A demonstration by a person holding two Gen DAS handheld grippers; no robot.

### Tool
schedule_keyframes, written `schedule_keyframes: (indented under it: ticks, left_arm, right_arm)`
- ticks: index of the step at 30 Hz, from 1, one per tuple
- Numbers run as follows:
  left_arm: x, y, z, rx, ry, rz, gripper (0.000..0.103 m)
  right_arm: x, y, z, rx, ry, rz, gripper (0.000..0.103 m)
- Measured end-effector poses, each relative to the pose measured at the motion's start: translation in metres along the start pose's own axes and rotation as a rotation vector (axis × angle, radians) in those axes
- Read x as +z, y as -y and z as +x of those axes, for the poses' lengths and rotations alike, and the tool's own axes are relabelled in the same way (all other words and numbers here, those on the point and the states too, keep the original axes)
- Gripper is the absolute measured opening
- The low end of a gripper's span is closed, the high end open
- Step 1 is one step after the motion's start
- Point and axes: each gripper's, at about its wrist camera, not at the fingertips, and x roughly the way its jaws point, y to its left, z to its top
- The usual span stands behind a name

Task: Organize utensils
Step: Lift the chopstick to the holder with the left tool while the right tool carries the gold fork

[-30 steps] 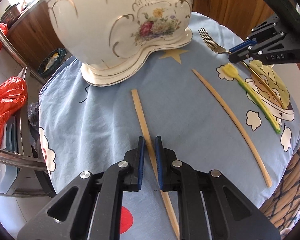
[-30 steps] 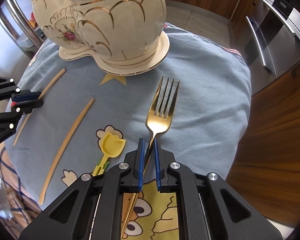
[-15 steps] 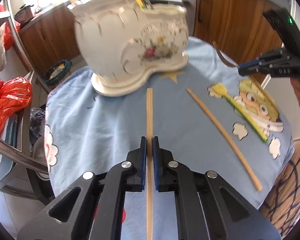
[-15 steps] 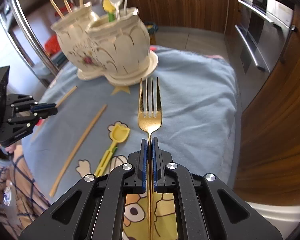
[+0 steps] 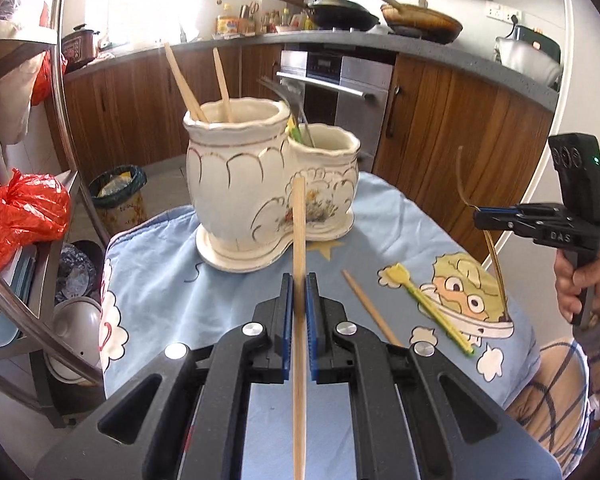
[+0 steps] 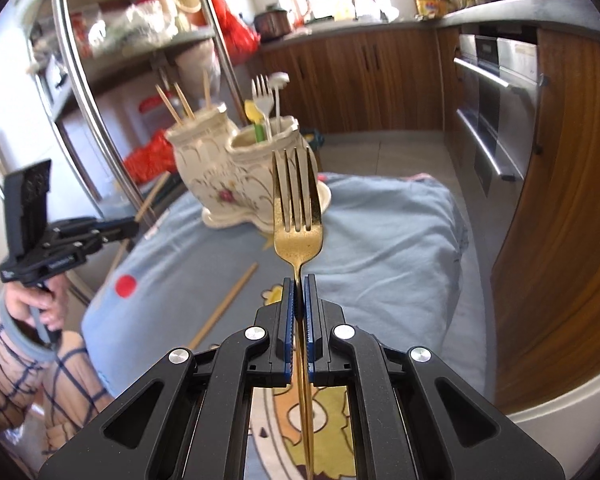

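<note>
**Chopstick and fork both lifted off the cloth**

A second ago the left gripper (image 5: pixel 299 292) sat low with its blue pads loosely either side of a chopstick (image 5: pixel 299 236) lying on the cloth (image 5: pixel 160 280). Now the pads are pressed on it and it is raised, its tip pointing toward the holder (image 5: pixel 268 184). The right gripper (image 6: pixel 299 296) has likewise closed on the gold fork (image 6: pixel 297 216) and lifted it from the cloth, tines upright. Both views now take in the holder's rims and the kitchen behind.
</note>
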Motion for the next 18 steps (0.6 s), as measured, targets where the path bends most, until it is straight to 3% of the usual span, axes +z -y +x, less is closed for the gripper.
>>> schedule_keyframes:
  ticks: [8,18]
  left_arm:
    - [0.005,0.011,-0.009,-0.015,0.1,0.007,0.006]
    - [0.02,0.015,-0.025,-0.009,0.218,0.008,0.006]
  right_arm:
    - [-0.005,-0.014,-0.015,0.02,0.059,-0.029,0.006]
    - [0.012,-0.02,-0.029,0.035,0.148,-0.043,0.006]
